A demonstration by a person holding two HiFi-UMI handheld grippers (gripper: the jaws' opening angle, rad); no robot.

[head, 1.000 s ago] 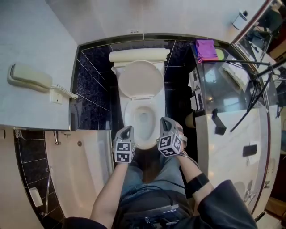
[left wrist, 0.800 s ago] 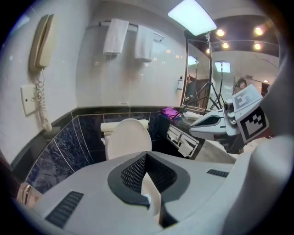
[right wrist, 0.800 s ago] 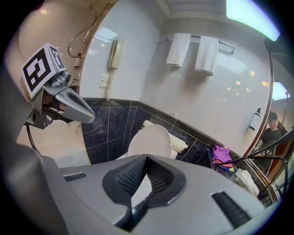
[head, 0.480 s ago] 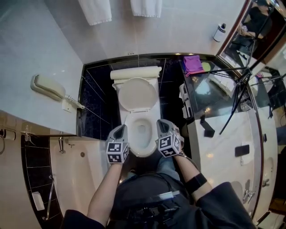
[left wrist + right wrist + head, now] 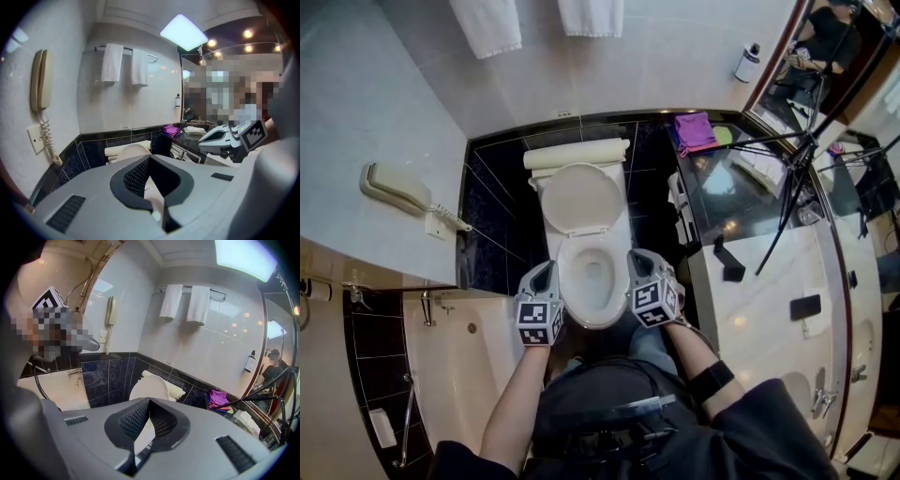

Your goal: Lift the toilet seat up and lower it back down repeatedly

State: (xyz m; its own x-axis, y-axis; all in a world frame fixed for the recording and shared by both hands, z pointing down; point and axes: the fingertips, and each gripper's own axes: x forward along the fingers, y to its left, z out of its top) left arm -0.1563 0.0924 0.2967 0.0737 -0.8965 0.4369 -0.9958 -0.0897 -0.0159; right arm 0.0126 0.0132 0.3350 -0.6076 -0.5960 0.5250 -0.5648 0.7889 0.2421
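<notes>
Item: toilet seat (image 5: 592,317), apparently flat on the bowl (image 5: 594,277) (lid (image 5: 581,199) upright behind it). Left gripper (image 5: 544,274) and right gripper (image 5: 637,258), jaws pressed together and empty, flank the bowl's front, both lifted higher above it than a second ago. Judged: lowering finished, next lift pending.

We see a beige wall phone (image 5: 394,186). Up and right of the phone hang two white towels (image 5: 490,23). Far right of it lies a purple cloth (image 5: 694,129), and below it is a bathtub (image 5: 450,366).
</notes>
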